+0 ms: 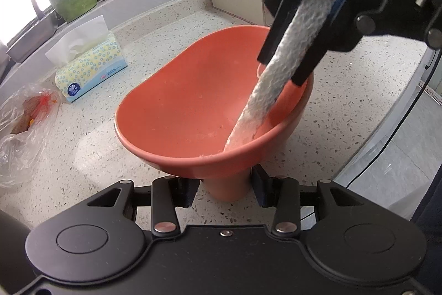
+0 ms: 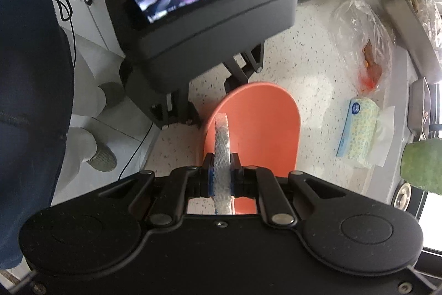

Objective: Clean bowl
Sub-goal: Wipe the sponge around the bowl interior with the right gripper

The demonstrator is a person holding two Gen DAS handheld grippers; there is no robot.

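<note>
The left claw [image 1: 226, 185] is part-open around the foot of the orange bowl [image 1: 193, 107], its pads against the foot on either side, steadying the bowl on the speckled worktop [image 1: 91, 165]. The right claw [image 2: 222, 170] is nearly closed, pinching a folded white paper towel [image 2: 221, 145] whose lower end hangs into the bowl and touches the inner wall nearest the left claw. A tissue box [image 1: 89, 68] lies well beyond the left claw.

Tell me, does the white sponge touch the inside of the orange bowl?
Touching. In the left wrist view the sponge tip presses flat on the bowl wall near the rim.
</note>
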